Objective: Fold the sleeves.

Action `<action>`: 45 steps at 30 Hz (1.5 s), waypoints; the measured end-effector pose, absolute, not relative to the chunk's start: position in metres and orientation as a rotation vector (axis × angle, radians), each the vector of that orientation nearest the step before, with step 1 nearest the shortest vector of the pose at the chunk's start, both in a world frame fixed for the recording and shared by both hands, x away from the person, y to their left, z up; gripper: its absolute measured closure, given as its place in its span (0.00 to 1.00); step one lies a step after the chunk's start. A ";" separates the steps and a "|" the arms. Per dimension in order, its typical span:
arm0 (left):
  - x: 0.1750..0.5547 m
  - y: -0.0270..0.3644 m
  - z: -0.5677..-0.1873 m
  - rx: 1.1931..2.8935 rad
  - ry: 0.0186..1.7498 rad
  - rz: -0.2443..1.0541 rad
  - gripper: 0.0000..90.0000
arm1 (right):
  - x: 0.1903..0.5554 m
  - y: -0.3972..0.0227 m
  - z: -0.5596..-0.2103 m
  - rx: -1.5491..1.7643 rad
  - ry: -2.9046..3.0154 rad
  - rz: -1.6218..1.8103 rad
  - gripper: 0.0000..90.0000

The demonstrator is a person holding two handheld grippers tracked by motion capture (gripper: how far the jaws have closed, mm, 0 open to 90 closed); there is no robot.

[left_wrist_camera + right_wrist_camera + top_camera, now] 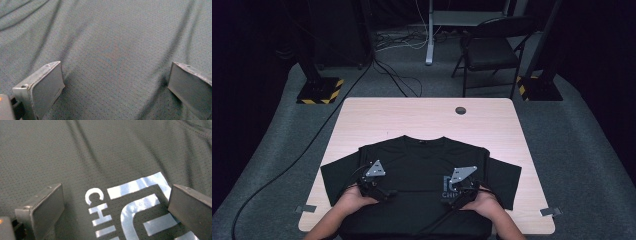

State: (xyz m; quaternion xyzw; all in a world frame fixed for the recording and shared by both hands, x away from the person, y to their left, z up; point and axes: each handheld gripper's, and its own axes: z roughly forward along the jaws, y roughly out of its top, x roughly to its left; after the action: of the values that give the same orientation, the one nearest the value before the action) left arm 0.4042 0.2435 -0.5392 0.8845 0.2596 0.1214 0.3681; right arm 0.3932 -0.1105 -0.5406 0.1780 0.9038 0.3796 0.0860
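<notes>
A black T-shirt (422,165) lies spread flat on the light wooden table (412,115), collar toward the far side, sleeves out to each side. My left gripper (373,181) rests over the shirt's left half, held by a hand at the near edge. In the left gripper view its jaws stand wide apart just over wrinkled mesh fabric (112,50), nothing between them. My right gripper (462,184) sits over the right half. Its jaws are open too, straddling a white printed logo (135,202) with letters on the shirt.
A round cable hole (460,110) is in the table's far side. Tape strips (306,208) mark the near corners. Behind the table stand a folding chair (492,50), two stand bases with yellow-black stripes (319,91) and cables on the grey carpet.
</notes>
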 end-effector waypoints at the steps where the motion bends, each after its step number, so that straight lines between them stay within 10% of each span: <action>1: 0.404 0.244 -0.539 2.269 0.675 0.315 0.00 | 0.393 -0.110 -0.541 0.531 2.694 1.132 0.00; 45: 0.406 0.247 -0.532 2.276 0.721 0.293 0.13 | 0.393 -0.110 -0.541 0.549 2.685 1.130 0.00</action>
State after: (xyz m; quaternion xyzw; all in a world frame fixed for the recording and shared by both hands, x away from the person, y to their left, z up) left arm 0.4057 0.2474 -0.5322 0.8828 0.2797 0.1138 0.3598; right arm 0.3928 -0.1104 -0.5406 0.1844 0.9022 0.3797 0.0885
